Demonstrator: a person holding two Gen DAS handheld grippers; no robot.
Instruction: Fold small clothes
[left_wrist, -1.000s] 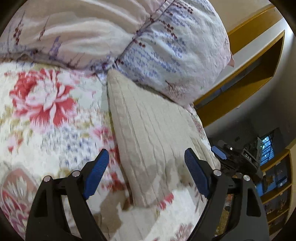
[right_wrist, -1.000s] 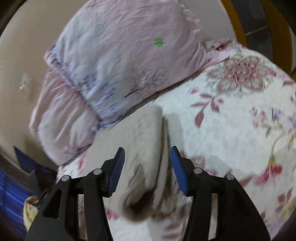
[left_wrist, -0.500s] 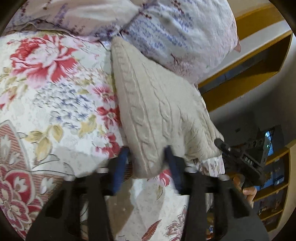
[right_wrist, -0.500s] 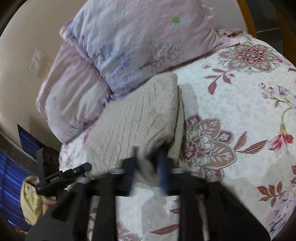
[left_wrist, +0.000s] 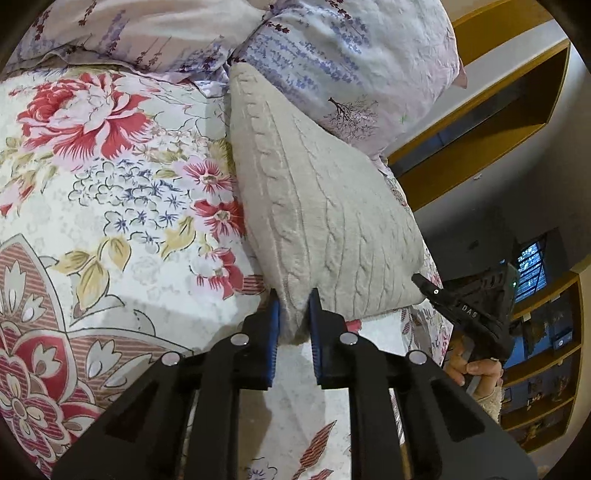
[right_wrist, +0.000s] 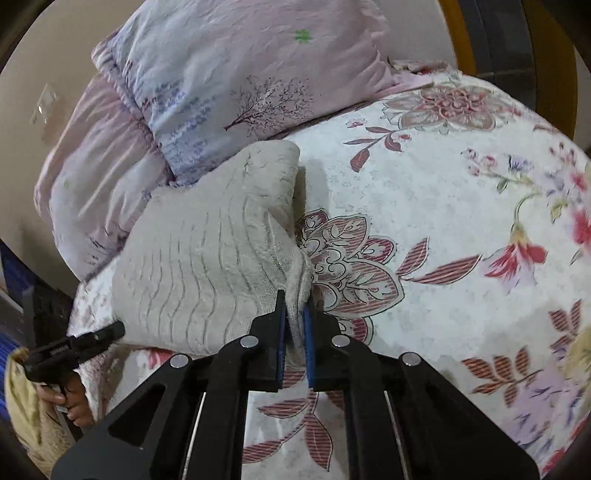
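Knitwear, a beige sweater (left_wrist: 325, 206) on the floral bedspread (left_wrist: 110, 206) against the pillows (right_wrist: 236, 74), looks partly folded; we pinch its near corners with left gripper (left_wrist: 293, 325) and right gripper (right_wrist: 293, 332), with another fold seemingly remaining.

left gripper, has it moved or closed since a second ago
Yes. The left gripper, open and short of the beige knit garment before, has advanced toward the lavender pillows and shut on the garment's near corner.
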